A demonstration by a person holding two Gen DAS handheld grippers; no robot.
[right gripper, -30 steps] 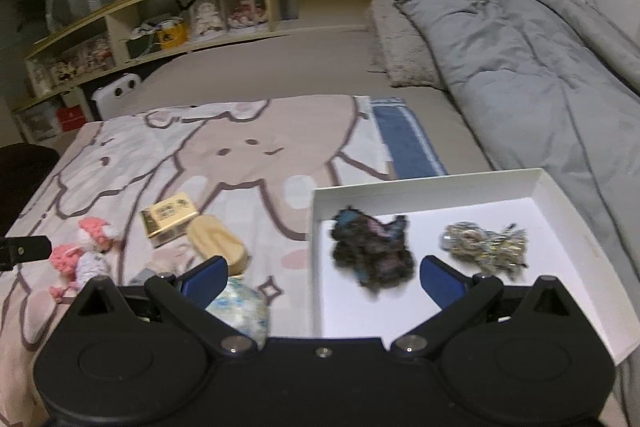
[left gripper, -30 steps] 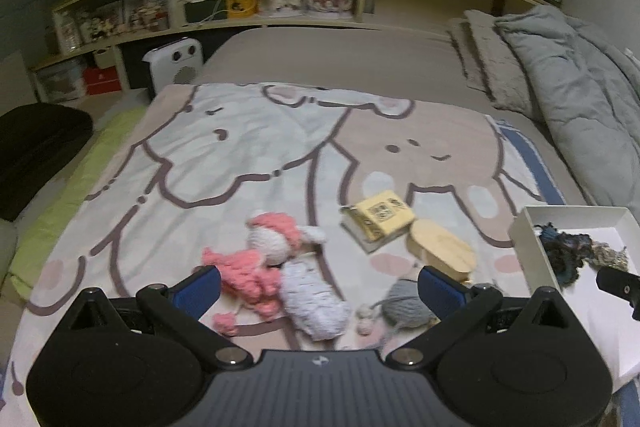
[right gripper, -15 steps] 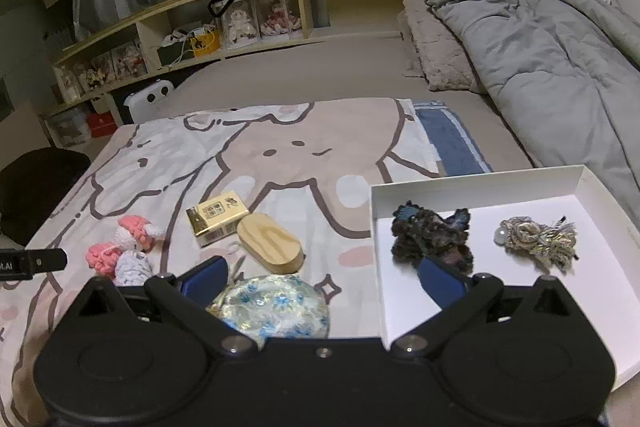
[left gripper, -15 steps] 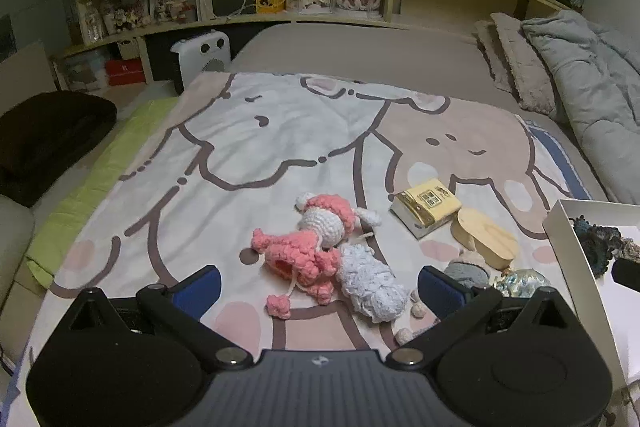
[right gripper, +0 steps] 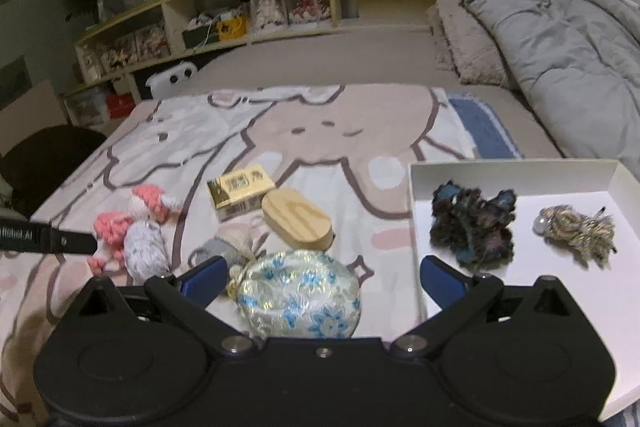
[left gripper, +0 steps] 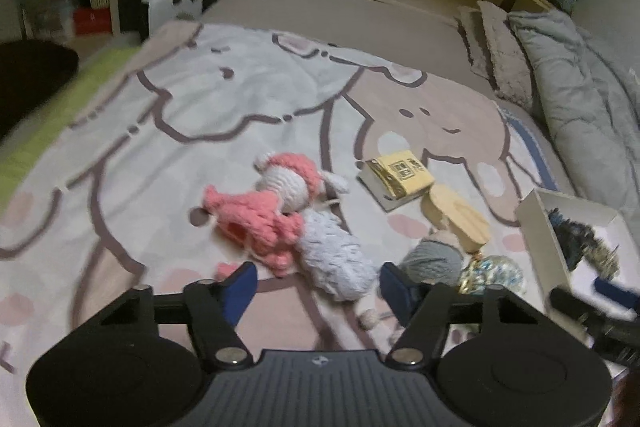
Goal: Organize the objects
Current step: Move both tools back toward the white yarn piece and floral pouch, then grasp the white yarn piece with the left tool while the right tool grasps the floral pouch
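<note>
**Both tongs over the bed, nothing gripped**

Left tongs (left gripper: pixel 316 285): jaws closing, part-way in, with the lavender end of the crochet doll (left gripper: pixel 304 223) lying between the blue pads; contact cannot be confirmed (picture blurred). Grey yarn ball (left gripper: pixel 434 261) sits just right of the right pad.

Right tongs (right gripper: pixel 324 277): jaws wide, holding nothing; floral pouch (right gripper: pixel 302 297) lies between them on the blanket (right gripper: pixel 320 131). White box (right gripper: pixel 520 175) sits just right, holding two yarn bundles.

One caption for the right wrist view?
Open right gripper above a floral pouch, beside a white box.
</note>
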